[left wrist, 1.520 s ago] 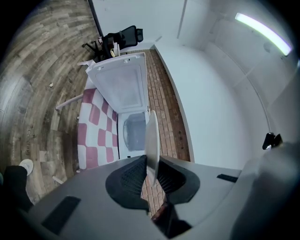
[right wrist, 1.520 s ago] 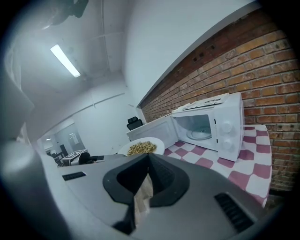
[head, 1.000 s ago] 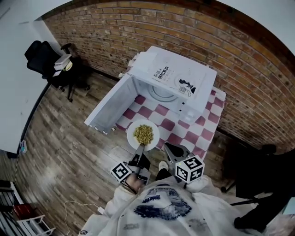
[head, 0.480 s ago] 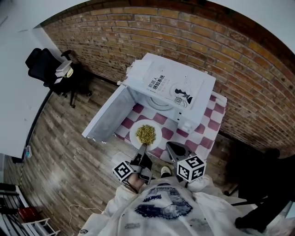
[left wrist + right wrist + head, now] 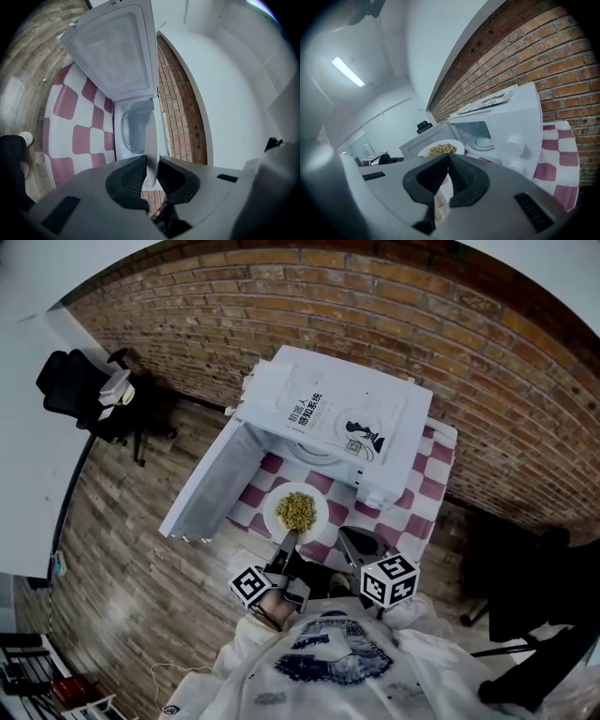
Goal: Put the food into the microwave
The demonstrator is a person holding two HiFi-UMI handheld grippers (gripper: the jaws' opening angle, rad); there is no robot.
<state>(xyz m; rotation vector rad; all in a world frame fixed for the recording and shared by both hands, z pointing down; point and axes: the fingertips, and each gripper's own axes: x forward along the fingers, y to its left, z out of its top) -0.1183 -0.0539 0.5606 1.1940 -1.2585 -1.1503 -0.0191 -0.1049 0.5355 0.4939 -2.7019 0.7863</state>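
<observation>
Food [image 5: 295, 510]: greenish-yellow heap on a white plate [image 5: 275, 521], held roughly level just in front of the open microwave [image 5: 347, 418] and above the checked cloth [image 5: 427, 491]. Left gripper [image 5: 286, 542] is clamped on the plate's near rim only. Right gripper [image 5: 356, 545] is beside it, jaws together on nothing. Risk: with a one-edge grip the plate may sag or twist and spill. Its rim could also clip the cavity lip or the swung-out door [image 5: 206, 486] on entry.

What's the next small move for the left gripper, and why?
Probably ease the left gripper forward to carry the plate into the microwave: its jaws are clamped on the plate's rim, the door stands open, and the plate hangs just outside the cavity.
</observation>
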